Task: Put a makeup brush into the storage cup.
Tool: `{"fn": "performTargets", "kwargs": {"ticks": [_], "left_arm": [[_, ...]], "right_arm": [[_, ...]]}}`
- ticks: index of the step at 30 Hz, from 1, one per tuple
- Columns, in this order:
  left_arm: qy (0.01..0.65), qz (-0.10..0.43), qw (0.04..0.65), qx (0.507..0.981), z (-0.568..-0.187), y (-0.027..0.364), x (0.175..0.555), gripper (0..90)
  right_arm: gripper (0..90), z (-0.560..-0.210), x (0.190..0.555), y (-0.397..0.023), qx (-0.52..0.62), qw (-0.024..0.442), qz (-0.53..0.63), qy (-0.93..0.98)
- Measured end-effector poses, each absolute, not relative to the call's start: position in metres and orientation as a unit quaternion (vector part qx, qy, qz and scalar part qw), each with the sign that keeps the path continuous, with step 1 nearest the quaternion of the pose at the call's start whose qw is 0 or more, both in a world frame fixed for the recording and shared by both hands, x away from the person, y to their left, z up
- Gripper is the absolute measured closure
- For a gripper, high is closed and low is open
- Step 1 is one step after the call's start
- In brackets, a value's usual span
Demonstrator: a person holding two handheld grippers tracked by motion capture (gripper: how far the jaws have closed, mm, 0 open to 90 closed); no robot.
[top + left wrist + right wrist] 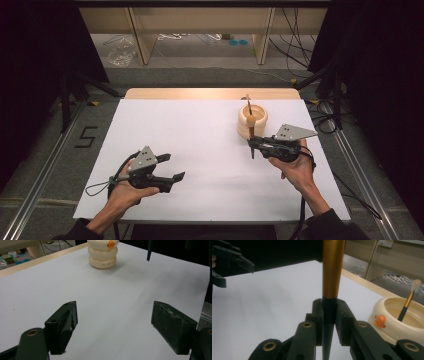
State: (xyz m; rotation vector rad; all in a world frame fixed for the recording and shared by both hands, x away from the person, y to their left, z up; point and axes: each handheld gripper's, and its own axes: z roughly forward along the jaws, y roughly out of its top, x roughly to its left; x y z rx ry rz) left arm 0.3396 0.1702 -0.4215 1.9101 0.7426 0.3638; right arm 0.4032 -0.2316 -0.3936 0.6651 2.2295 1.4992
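A cream ringed pot (252, 122) with an orange knob stands at the table's far right, and a small brush (248, 104) leans inside it. Just in front of the pot, my right gripper (252, 143) is shut on a second brush (251, 131) and holds it upright. In the right gripper view the jaws (329, 312) clamp that brush's black handle below its gold ferrule (333, 270), with the pot (397, 322) and its brush (408, 302) at the right. My left gripper (172, 166) hovers open and empty at the near left. Its view (115, 322) looks across bare table toward the pot (102, 255).
A white sheet (200, 150) covers the table, with a wooden edge (210, 93) at the far side. Shelving legs, cables and a plastic bag lie on the floor beyond. Dark curtains and rails flank both sides. My left gripper (229, 262) appears far off in the right gripper view.
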Motion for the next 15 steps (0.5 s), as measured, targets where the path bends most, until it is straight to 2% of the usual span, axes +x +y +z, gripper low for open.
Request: {"fn": "performTargets", "kwargs": {"ticks": [15], "left_arm": [[0.322,0.151,0.481,0.801,-0.435,0.184,0.332,21.2]], "right_arm": [[79.7,-0.386,0.425,-0.25,0.262,0.19,0.501,0.802]]}}
